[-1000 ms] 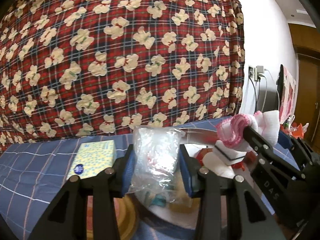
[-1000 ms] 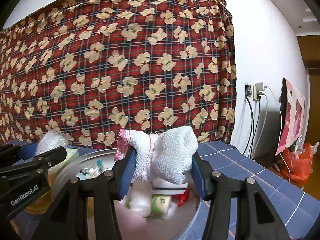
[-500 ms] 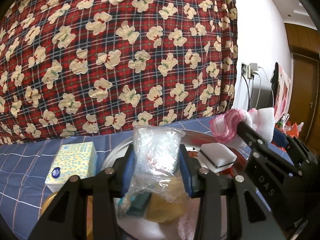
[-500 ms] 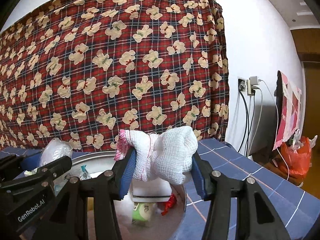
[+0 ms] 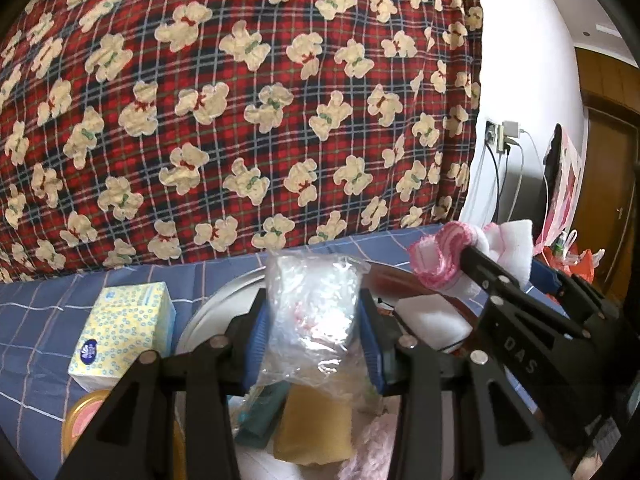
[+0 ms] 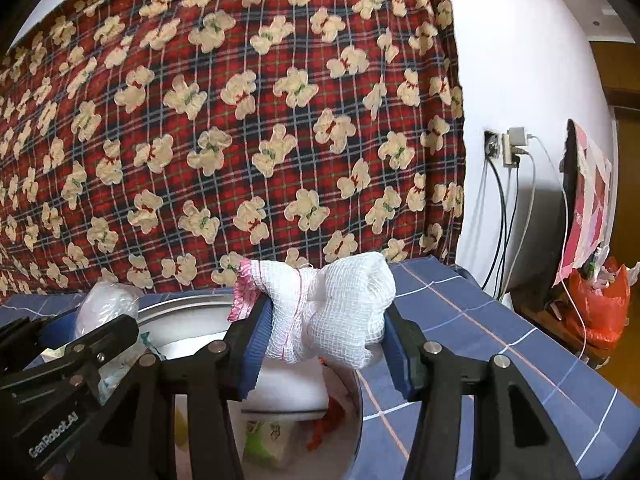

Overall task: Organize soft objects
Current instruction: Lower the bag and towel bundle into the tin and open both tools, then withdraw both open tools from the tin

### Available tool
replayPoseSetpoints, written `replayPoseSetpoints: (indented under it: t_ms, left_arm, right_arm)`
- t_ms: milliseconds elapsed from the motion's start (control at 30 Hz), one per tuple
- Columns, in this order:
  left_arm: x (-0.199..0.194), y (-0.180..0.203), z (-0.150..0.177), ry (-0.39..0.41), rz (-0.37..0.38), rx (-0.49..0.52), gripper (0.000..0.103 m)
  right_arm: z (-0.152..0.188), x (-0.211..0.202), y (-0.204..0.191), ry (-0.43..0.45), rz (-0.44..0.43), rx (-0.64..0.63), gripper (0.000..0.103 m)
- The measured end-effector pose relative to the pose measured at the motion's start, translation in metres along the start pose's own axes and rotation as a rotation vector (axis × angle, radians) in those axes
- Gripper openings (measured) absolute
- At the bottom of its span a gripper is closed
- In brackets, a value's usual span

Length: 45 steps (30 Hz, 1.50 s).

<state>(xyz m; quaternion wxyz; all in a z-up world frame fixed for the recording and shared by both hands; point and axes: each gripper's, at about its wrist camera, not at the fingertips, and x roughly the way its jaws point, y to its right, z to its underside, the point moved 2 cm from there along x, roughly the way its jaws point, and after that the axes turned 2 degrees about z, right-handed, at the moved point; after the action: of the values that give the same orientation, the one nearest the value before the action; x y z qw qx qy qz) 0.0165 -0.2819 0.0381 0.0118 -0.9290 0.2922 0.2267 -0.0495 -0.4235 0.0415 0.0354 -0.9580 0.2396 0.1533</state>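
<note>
My left gripper (image 5: pixel 314 328) is shut on a crinkled clear plastic bag (image 5: pixel 312 312) and holds it above a round metal basin (image 5: pixel 208 312). My right gripper (image 6: pixel 326 338) is shut on a white mesh cloth with a pink edge (image 6: pixel 332 312), also above the basin (image 6: pixel 180 312). That cloth shows at the right of the left wrist view (image 5: pixel 444 258). The clear bag shows at the left of the right wrist view (image 6: pixel 106 306). The basin holds a white sponge block (image 5: pixel 432 316), a yellow sponge (image 5: pixel 316 424), a teal item and pink fabric.
A yellow patterned tissue box (image 5: pixel 124 332) stands left of the basin on the blue checked tablecloth (image 6: pixel 480 320). An orange-lidded jar (image 5: pixel 86 420) sits in front of it. A red bear-print blanket (image 5: pixel 240 100) hangs behind. Cables and an orange bag (image 6: pixel 600 304) are at the right.
Both grippers have risen slightly with their loads still held. The basin and tissue box sit lower in the left wrist view and more of the basin's contents show.
</note>
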Motion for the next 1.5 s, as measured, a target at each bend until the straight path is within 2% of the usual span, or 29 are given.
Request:
replayPoseSetpoints:
  t_ms: [367, 633, 833, 1133, 1233, 1267, 1300, 1367, 1467, 1500]
  left_arm:
    - [0.028, -0.009, -0.001, -0.105, 0.022, -0.063, 0.041]
    - [0.038, -0.015, -0.002, -0.149, 0.031, -0.091, 0.041]
    - [0.045, -0.015, -0.001, -0.201, 0.000, -0.077, 0.041]
    - [0.057, -0.014, 0.007, -0.280, -0.029, -0.063, 0.041]
    - [0.060, -0.014, 0.007, -0.305, -0.029, -0.063, 0.050]
    - [0.060, -0.014, 0.007, -0.312, -0.026, -0.067, 0.067]
    - [0.058, -0.015, 0.005, -0.311, -0.028, -0.074, 0.083]
    - [0.050, -0.016, 0.002, -0.273, -0.035, -0.083, 0.103]
    - [0.038, -0.017, -0.002, -0.212, -0.031, -0.087, 0.103]
    - [0.035, -0.016, -0.002, -0.203, -0.029, -0.082, 0.103]
  right_arm:
    - [-0.010, 0.042, -0.006, -0.148, -0.050, 0.006, 0.055]
    - [-0.013, 0.066, -0.019, -0.280, -0.085, -0.048, 0.055]
    - [-0.021, 0.072, -0.027, -0.344, -0.130, -0.068, 0.055]
    - [-0.016, 0.088, -0.042, -0.424, -0.137, -0.114, 0.058]
    - [-0.016, 0.090, -0.044, -0.442, -0.159, -0.111, 0.069]
    - [-0.017, 0.092, -0.044, -0.453, -0.177, -0.099, 0.074]
    - [-0.016, 0.093, -0.044, -0.466, -0.208, -0.075, 0.074]
    - [-0.015, 0.095, -0.039, -0.486, -0.262, -0.007, 0.074]
    - [-0.015, 0.089, -0.028, -0.469, -0.372, 0.132, 0.075]
    - [-0.016, 0.084, -0.021, -0.448, -0.420, 0.200, 0.078]
